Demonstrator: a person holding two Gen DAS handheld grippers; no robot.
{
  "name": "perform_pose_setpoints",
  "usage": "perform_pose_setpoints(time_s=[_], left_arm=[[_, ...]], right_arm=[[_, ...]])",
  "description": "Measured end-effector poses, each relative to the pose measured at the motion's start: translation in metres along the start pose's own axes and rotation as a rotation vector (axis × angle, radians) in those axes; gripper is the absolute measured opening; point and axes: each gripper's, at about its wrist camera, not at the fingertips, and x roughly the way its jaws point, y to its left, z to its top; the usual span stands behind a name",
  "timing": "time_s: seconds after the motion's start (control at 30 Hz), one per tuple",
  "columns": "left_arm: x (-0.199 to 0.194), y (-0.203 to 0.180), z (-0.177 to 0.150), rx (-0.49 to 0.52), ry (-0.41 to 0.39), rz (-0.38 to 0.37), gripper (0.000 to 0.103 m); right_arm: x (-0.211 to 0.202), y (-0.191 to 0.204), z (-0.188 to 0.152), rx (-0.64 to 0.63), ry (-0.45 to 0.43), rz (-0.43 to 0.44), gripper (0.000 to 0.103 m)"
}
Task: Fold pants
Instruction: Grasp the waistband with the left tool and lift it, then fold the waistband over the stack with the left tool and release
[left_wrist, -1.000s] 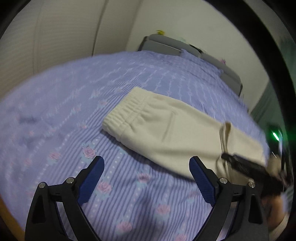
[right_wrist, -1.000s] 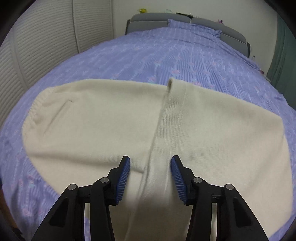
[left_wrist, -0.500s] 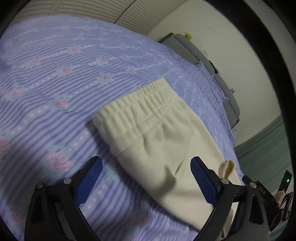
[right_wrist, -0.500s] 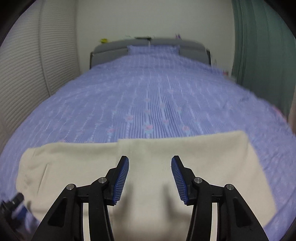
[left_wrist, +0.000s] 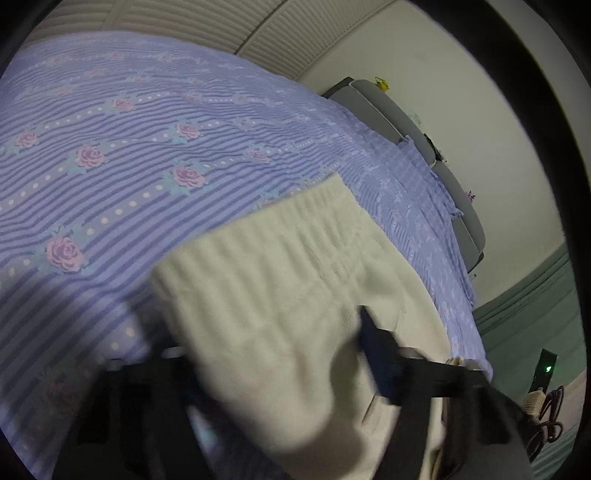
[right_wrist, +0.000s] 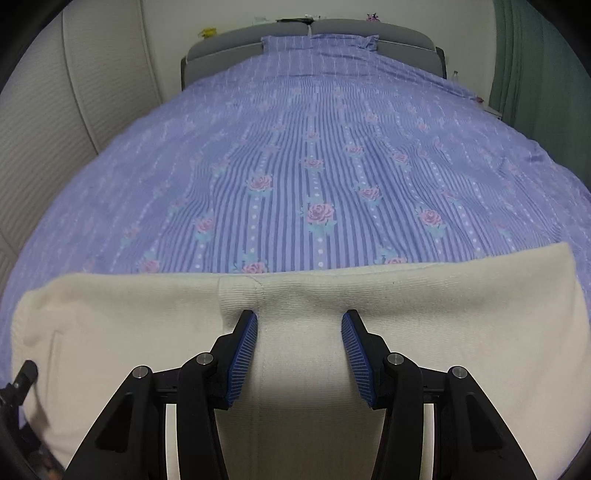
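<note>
Cream pants (right_wrist: 424, 332) lie folded in a long band across the near part of the bed. In the left wrist view their ribbed waistband (left_wrist: 295, 236) fills the middle. My left gripper (left_wrist: 273, 354) is blurred and low over the waistband end, the cloth bulging up between its fingers and hiding the left one; its jaws look spread. My right gripper (right_wrist: 300, 325) is open, its blue pads either side of the pants' middle, beside a ribbed cuff (right_wrist: 240, 295). The left gripper's edge shows at the lower left of the right wrist view (right_wrist: 18, 384).
The bed (right_wrist: 314, 166) has a purple striped cover with pink roses and a grey headboard (right_wrist: 310, 33). White slatted doors (right_wrist: 55, 110) stand on the left, a green curtain (right_wrist: 535, 55) on the right. A dark device with a green light (left_wrist: 545, 369) and cables lies off the bed.
My left gripper has dropped close onto the waistband end, and the cloth now rises between its fingers. My right gripper has pulled back and sits over the pants' middle.
</note>
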Motion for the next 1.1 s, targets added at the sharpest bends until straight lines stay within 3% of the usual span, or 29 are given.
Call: perform_pose_setpoints(time_s=[0.07, 0.13, 0.33, 0.53, 0.73, 0.87, 1.0, 1.1], left_arm=[[-0.003, 0.002, 0.005, -0.022, 0.019, -0.022, 0.044], [-0.014, -0.01, 0.01, 0.045, 0.01, -0.009, 0.034], [-0.064, -0.098, 0.003, 0.38, -0.112, 0.053, 0.031], [-0.1, -0.207, -0.031, 0.651, -0.229, 0.064, 0.031], [-0.101, -0.299, -0.106, 0.89, -0.267, 0.093, 0.03], [-0.08, -0.344, -0.164, 0.984, -0.202, 0.074, 0.03], [-0.043, -0.37, -0.224, 1.029, -0.074, 0.057, 0.03], [-0.005, -0.373, -0.268, 1.059, 0.037, 0.09, 0.03]], right_arm=[[-0.008, 0.005, -0.001, -0.038, 0.003, -0.014, 0.05], [-0.027, 0.011, -0.005, -0.076, -0.01, 0.042, 0.05], [-0.104, -0.001, -0.052, -0.113, -0.07, 0.222, 0.05], [-0.166, -0.077, -0.109, -0.042, -0.084, 0.208, 0.05], [-0.21, -0.151, -0.164, 0.029, -0.136, 0.117, 0.05], [-0.237, -0.19, -0.194, 0.085, -0.177, 0.093, 0.05], [-0.242, -0.225, -0.207, 0.149, -0.182, 0.092, 0.05], [-0.245, -0.254, -0.216, 0.195, -0.18, 0.053, 0.05]])
